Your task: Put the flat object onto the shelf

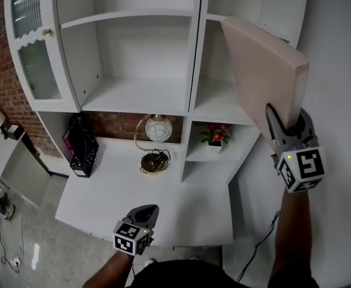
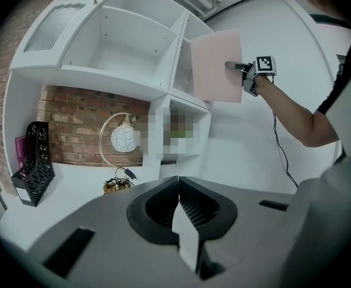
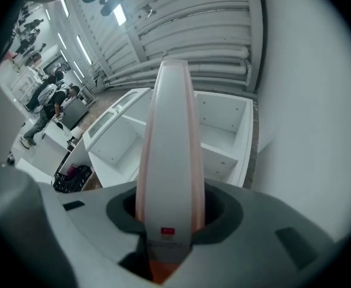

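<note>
Left-ctr: black rack [image 1: 82, 146] on the desk [image 1: 187, 212], lamp [image 1: 156, 129] to its right. Bottom ctr: left gripper [image 1: 145, 212], its 2 jaws pressed together, nothing between. Upper right: pink flat box [image 1: 262, 71], tilted, in front of the white shelf unit's [image 1: 133, 95] right bay. Right gripper [image 1: 288, 125] clamps its lower edge.

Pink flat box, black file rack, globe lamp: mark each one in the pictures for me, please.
pink flat box [image 1: 256, 65], head view, on its broad face.
black file rack [image 1: 83, 147], head view, on its perforated side wall.
globe lamp [image 1: 158, 129], head view, on the round shade.
</note>
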`<state>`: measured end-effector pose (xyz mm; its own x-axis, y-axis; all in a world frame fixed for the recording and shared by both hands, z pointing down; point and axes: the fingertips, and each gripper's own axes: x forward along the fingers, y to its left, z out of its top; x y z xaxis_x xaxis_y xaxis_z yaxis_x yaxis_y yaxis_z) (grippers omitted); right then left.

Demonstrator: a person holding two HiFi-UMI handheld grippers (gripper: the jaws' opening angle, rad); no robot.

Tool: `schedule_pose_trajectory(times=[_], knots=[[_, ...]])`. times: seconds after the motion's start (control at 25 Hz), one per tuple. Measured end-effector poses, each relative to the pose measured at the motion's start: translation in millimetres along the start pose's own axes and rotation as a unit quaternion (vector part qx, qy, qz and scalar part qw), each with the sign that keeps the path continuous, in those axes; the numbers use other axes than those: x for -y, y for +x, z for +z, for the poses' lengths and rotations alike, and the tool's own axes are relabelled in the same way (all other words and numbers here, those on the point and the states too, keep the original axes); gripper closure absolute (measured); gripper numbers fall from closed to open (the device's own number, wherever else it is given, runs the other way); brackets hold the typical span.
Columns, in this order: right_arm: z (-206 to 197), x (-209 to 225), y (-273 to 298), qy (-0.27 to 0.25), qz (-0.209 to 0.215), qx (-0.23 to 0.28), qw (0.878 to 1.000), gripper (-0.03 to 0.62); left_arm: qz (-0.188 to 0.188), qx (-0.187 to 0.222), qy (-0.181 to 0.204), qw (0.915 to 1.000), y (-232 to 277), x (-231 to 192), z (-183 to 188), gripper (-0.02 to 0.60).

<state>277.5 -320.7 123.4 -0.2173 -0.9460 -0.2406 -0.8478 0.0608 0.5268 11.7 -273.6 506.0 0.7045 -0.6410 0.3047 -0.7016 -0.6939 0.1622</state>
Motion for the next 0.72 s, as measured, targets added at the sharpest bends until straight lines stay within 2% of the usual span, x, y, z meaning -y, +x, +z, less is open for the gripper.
schedule_pose_trajectory(times=[0.2,0.48,0.72], knots=[[-1.5,-2.6,2.3,-0.038,-0.012,-0.002,0.999,0.430,0.008,0.006,-0.004,0.9999,-1.4,-1.8,2.5,0.575],[-0.5,-11.2,8.0,-0.059,0.000,-0.003,0.998,0.430,0.014,0.004,-0.003,0.9999,-3.2,-5.8,2.2,0.576],[-3.7,-16.2,9.4,-0.099,-0.005,-0.020,0.995,0.430,0.015,0.003,-0.001,0.9999,-4.4,-6.8,2.9,0.576]])
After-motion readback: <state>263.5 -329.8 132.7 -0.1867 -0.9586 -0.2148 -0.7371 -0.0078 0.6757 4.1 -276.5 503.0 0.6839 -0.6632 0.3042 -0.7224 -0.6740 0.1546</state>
